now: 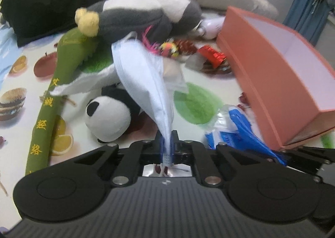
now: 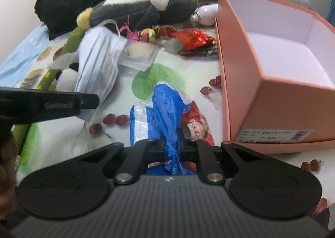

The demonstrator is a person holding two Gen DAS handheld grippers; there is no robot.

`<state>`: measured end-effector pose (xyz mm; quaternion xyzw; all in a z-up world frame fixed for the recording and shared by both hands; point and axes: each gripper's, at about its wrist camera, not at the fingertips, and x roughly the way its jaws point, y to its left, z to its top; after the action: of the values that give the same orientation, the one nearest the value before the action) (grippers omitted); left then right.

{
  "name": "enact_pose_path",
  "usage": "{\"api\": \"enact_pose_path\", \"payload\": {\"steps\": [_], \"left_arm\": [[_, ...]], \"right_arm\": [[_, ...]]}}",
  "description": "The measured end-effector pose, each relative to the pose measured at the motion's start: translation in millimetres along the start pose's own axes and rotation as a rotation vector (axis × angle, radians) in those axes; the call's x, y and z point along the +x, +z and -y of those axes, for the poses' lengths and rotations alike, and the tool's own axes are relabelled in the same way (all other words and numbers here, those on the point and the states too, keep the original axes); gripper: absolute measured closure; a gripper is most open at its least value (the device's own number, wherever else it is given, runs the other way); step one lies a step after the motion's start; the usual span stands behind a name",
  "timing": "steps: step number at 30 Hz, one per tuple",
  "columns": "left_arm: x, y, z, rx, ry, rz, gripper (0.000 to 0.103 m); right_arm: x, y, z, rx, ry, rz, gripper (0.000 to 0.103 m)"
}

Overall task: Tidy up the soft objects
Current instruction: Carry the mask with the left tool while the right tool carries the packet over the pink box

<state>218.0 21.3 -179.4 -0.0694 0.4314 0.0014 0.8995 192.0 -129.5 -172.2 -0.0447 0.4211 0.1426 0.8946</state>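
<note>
Both grippers loaded: your left gripper clamps the face mask, right gripper pinches the blue plastic bag; lift clear, release inside the pink box.

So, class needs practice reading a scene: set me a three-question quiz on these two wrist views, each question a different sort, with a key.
1. True or false: the left tongs are shut on the face mask.
2. Multiple choice: what do the right tongs grip? A) panda plush B) blue plastic bag C) red foil wrapper
3. Fill in: the inside of the salmon-pink box looks ____.

Key:
1. True; the mask's end is pinched between the fingers.
2. B; the blue plastic bag runs down between the fingers, while the panda plush and red foil wrapper lie untouched on the fruit-print cloth.
3. Empty, as far as the right wrist view shows.
</note>
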Motion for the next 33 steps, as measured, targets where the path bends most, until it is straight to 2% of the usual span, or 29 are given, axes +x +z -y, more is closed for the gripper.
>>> {"api": "enact_pose_path", "payload": {"steps": [7, 10, 19, 26, 33], "left_arm": [[-38.0, -8.0, 5.4, -0.022, -0.041, 0.043, 0.097], [-56.4, -9.6, 8.0, -0.022, -0.056, 0.066, 0.097], [-118.0, -8.4, 20.8, -0.032, -0.108, 0.142, 0.097], [-155.0, -6.7, 37.3, -0.049, -0.148, 0.204, 0.097], [-178.4, -7.7, 60.2, -0.031, -0.197, 0.226, 0.097]], "right_arm": [[-29.5, 4.6, 5.7, 0.038, -0.011, 0.068, 0.093], [-45.3, 5.4, 8.0, 0.065, 0.022, 0.083, 0.093], [-104.8, 17.0, 7.7, 0.037, 0.049, 0.186, 0.093], [-148.2, 26.3, 21.5, 0.022, 0.025, 0.269, 0.093], [-187.1, 21.8, 45.3, 0.058, -0.001, 0.312, 0.093]]}}
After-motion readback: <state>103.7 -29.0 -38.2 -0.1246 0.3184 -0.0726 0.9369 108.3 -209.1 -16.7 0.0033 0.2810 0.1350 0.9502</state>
